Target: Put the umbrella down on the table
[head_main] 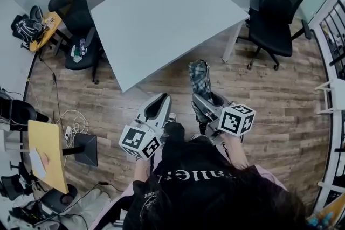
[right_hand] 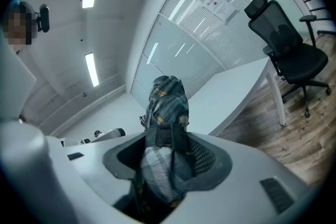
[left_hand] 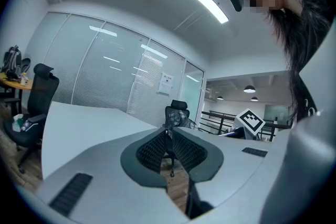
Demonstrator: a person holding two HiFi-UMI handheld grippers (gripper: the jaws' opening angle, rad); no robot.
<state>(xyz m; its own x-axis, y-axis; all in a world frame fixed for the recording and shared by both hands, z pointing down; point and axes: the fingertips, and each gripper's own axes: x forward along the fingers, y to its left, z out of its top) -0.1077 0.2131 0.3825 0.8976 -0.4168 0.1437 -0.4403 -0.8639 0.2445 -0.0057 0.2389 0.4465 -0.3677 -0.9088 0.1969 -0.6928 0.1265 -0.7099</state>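
Here we are, the person stands on the wood floor [head_main: 280, 94] just short of the white table [head_main: 161, 13], a gripper in each hand and both held out in front at about the same level. The right gripper [head_main: 201, 97] is clamped on the folded plaid umbrella [head_main: 200, 77]: in the right gripper view the bundled fabric fills the space between the jaws, pads pressing on it from both sides, and the rest of it juts forward past the tips. So the umbrella is up in the air, pointing toward the near edge of the table, over the floor and not touching the tabletop. The left gripper [head_main: 157, 103] sits just beside the right one, apart from the umbrella, and its own view shows the jaw tips drawn together with nothing caught in them, only floor visible through the slit behind. The tabletop ahead is bare. A black office chair [head_main: 277, 8] stands off the table's right corner, a second dark chair [head_main: 75, 19] off its left side, and a small yellow table [head_main: 47, 151] is well away at the left
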